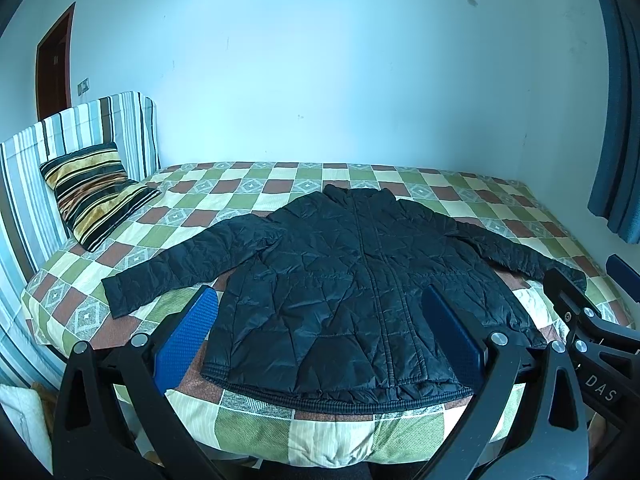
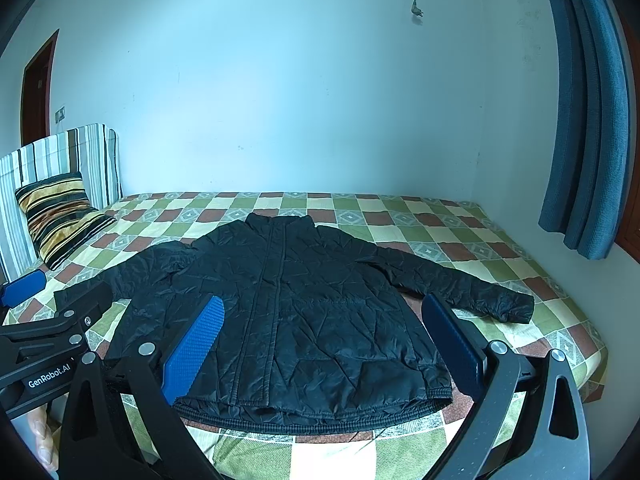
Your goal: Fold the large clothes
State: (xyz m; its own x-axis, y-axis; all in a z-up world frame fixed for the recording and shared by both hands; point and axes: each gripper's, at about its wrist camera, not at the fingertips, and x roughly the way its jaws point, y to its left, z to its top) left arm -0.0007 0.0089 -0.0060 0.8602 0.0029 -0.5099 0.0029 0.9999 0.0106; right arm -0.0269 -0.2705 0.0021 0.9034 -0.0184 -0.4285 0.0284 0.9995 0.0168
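A black quilted jacket (image 1: 340, 280) lies flat, front up, on the checkered bed (image 1: 240, 188), both sleeves spread out and the hem toward me. It also shows in the right wrist view (image 2: 288, 308). My left gripper (image 1: 320, 320) is open and empty, held above the hem on the near side of the bed. My right gripper (image 2: 320, 328) is open and empty too, beside the left one, above the hem. The right gripper's body shows at the right edge of the left wrist view (image 1: 592, 320); the left gripper's body shows at the left of the right wrist view (image 2: 48, 332).
A striped pillow (image 1: 96, 192) leans on the striped headboard (image 1: 80, 128) at the left. A blue curtain (image 2: 584, 120) hangs at the right. A pale wall runs behind the bed. A brown door (image 1: 54, 64) stands far left.
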